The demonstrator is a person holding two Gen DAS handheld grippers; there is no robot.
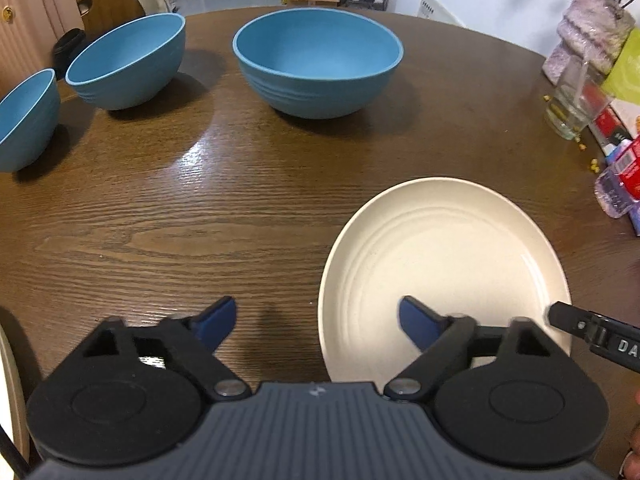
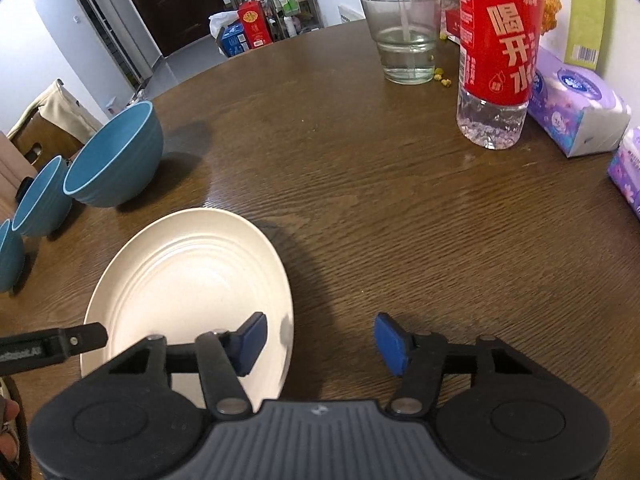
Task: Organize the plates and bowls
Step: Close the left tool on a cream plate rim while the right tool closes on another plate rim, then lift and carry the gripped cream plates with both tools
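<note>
A cream plate (image 1: 440,272) (image 2: 188,280) lies flat on the brown wooden table (image 1: 180,220), near its front. My left gripper (image 1: 316,320) is open and straddles the plate's left rim, with one blue pad over the plate and the other over bare wood. My right gripper (image 2: 320,340) is open as well. It straddles the plate's right rim, and no pad presses on the plate. Each view shows a black finger of the other gripper at its edge. Three blue bowls (image 1: 316,60) (image 1: 128,60) (image 1: 24,120) stand upright and apart along the far left.
A glass of water (image 2: 404,40), a red-labelled bottle (image 2: 496,52) and tissue packs (image 2: 576,112) crowd the table's right side. A pale curved rim (image 1: 12,400) shows at the lower left edge. Chairs and clutter stand beyond the table.
</note>
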